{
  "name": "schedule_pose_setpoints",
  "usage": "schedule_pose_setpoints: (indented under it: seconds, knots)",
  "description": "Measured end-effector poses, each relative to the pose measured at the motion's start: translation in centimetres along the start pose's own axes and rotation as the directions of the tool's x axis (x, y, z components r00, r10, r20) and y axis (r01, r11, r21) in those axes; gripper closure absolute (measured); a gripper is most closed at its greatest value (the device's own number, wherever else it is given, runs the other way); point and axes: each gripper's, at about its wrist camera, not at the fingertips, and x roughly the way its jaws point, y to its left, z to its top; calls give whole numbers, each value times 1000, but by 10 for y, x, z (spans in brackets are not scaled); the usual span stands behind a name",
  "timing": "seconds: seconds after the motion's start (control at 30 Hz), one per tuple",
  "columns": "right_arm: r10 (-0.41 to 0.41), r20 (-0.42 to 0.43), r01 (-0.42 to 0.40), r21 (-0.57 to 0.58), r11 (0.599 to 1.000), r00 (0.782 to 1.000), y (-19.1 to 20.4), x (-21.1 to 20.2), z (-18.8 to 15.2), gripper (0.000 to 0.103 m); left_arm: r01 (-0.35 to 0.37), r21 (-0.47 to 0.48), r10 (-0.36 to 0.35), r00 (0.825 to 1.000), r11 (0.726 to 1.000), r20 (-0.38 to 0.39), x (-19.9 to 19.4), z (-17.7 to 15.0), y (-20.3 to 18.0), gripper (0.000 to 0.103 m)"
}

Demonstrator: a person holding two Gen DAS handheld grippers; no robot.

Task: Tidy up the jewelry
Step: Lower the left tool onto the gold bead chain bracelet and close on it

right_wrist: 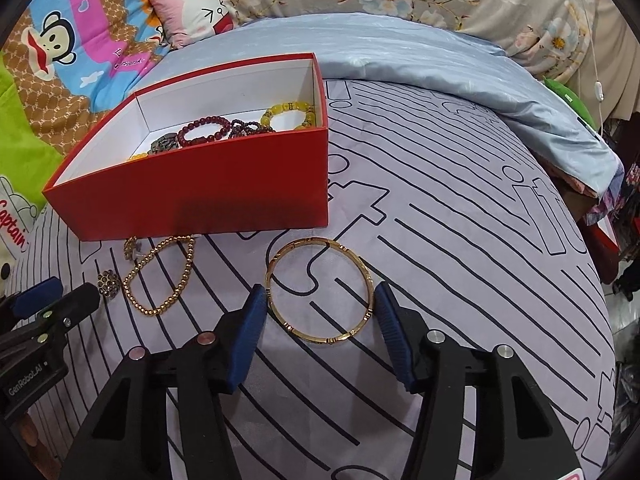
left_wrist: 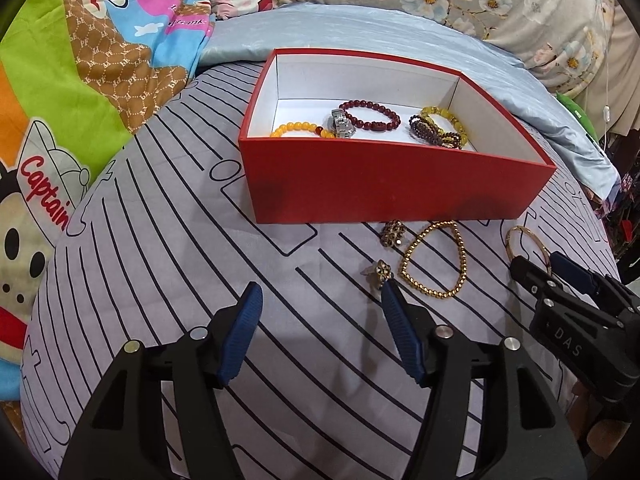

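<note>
a: since the right claw (right_wrist: pixel 320 300) has that gold bangle (right_wrist: pixel 320 290) sitting between its fingers, is it gripping yet?

b: doesn't look like it. the jaws stand apart with the blue pads (right_wrist: pixel 248 320) just outside the rim on either side, maybe brushing it, but i wouldn't call it clamped. the bangle lies flat on the striped bedsheet (right_wrist: pixel 460 240), just in front of the red box (right_wrist: pixel 200 196).

a: how do you reckon it'll handle?

b: stiff and light, i'd guess. a rigid metal hoop, smooth, so probably slippery. squeezed across the full width it could pop out or skate on the cloth. i'd rather see one pad inside the ring and one outside, pinching the band itself.

a: and the left claw (left_wrist: pixel 320 312)?

b: also apart, nothing in it. it hovers over the sheet with its right pad tip next to the small ornate earring (left_wrist: pixel 380 272). beyond that there's the gold bead bracelet (left_wrist: pixel 434 266) and a dark cluster earring (left_wrist: pixel 394 233), all near the box's front wall.

a: the bead one looks floppy.

b: yes, it's slumped into a sort of triangle, so i'd say it's strung loose. it'll drape and dangle from wherever it's pinched. the earrings are tiny, fiddly to catch off soft bedding.

a: what's already in the box?

b: beaded bracelets in yellow, dark red and amber, plus a metal watch (left_wrist: pixel 342 124).
</note>
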Motion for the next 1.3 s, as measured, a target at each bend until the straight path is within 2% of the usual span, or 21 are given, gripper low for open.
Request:
schedule_pose_setpoints:
  seconds: [0.37, 0.53, 0.73, 0.77, 0.83, 0.87, 1.3]
  knots:
    - [14, 3, -14, 23, 1000, 1000, -2, -1, -1, 50, 29, 1, -29, 1000, 1000, 6, -2, -2, -8, 45]
    - [14, 4, -14, 26, 1000, 1000, -3, -1, -1, 50, 30, -1, -30, 1000, 1000, 6, 3, 3, -10, 53]
    - [16, 4, -16, 28, 999, 1000, -3, -1, -1, 50, 43, 23, -44, 999, 999, 17, 3, 5, -19, 53]
    - [16, 4, -16, 28, 999, 1000, -3, -1, -1, 50, 42, 27, -42, 999, 999, 16, 5, 5, -20, 55]
    - [17, 4, -17, 28, 999, 1000, -3, -1, -1, 50, 45, 32, -46, 999, 998, 2, 9, 5, -22, 69]
    - [17, 4, -17, 28, 999, 1000, -3, -1, -1, 50, 45, 31, -45, 999, 999, -5, 11, 5, -22, 70]
    - [22, 5, -23, 34, 999, 1000, -3, -2, -1, 50, 8, 13, -8, 1000, 1000, 1, 11, 3, -11, 71]
